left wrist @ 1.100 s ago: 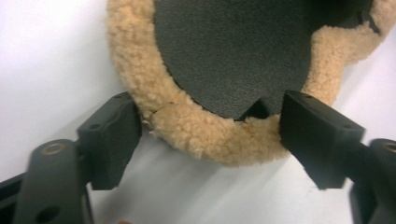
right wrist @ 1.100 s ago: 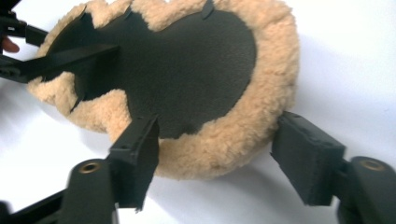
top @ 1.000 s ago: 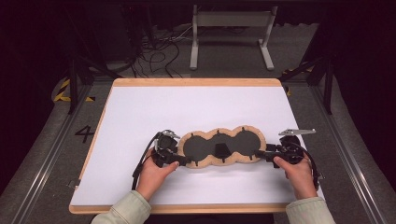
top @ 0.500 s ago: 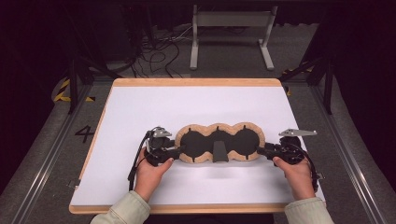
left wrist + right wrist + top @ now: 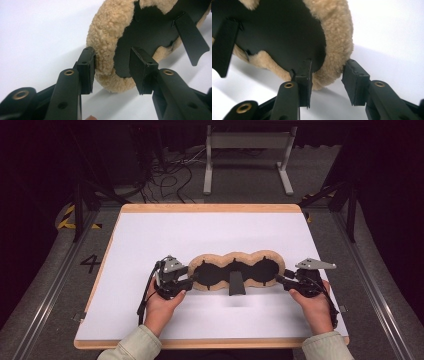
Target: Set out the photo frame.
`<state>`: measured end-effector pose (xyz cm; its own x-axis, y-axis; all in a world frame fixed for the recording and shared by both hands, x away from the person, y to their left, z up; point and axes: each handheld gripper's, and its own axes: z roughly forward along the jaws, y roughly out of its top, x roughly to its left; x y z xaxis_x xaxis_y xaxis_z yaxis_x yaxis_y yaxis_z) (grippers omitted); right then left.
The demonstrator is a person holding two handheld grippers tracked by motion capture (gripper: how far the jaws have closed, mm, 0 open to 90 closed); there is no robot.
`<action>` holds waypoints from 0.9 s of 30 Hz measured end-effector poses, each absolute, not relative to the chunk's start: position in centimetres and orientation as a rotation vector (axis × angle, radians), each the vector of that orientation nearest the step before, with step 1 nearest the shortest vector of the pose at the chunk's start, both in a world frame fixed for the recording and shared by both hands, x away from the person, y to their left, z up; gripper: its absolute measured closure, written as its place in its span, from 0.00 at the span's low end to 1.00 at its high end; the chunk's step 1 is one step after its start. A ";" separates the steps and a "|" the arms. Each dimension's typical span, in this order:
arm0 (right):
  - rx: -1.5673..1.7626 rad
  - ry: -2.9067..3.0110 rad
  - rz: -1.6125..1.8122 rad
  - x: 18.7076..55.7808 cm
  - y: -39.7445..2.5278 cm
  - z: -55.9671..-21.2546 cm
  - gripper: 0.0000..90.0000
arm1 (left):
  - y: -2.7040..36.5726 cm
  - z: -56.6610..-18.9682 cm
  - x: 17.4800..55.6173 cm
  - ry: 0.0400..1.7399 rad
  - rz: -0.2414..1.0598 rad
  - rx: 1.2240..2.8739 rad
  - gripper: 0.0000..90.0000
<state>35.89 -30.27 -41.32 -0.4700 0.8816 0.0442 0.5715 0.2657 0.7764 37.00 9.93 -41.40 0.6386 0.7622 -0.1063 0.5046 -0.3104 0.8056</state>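
Observation:
A three-lobed pad [image 5: 235, 269] with a tan fleece rim and a black inner face hangs just above the white board between both grippers. A black strap [image 5: 235, 283] dangles from its middle and casts its own shadow below. My left gripper [image 5: 191, 281] grips the left end: one pad [image 5: 86, 70] presses the fleece rim [image 5: 106, 50], the other lies on the black face. My right gripper [image 5: 278, 280] pinches the right end the same way, with the fleece rim [image 5: 337, 50] between its jaws.
The white board [image 5: 150, 235] with a wooden edge spreads around the pad, with bare surface behind and in front of it. Beyond the board stand a metal frame [image 5: 245, 150] and loose cables on the dark floor.
The pad was tilted with its right end higher; it now hangs level and a little to the left. The black strap has dropped into sight at its front.

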 end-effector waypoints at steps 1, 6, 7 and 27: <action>1.316 2.153 1.051 35.9 -30.3 -41.4 0.67 | 10.0 -41.4 37.0 0.985 0.374 1.988 0.65; 1.331 2.194 1.036 35.8 -30.6 -41.5 0.67 | 10.2 -41.1 36.6 0.948 0.345 1.998 0.66; 1.331 2.213 1.011 35.8 -30.6 -41.5 0.67 | 10.2 -41.1 36.4 0.945 0.345 1.998 0.66; 1.212 2.443 0.932 34.0 -31.0 -41.0 0.50 | 10.9 -40.2 34.2 0.841 0.205 2.131 0.56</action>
<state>34.02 -30.98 -40.95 -0.6186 0.7841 0.0500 0.6181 0.4464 0.6470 34.22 10.89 -40.19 0.7642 0.6308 -0.1348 0.4976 -0.4435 0.7455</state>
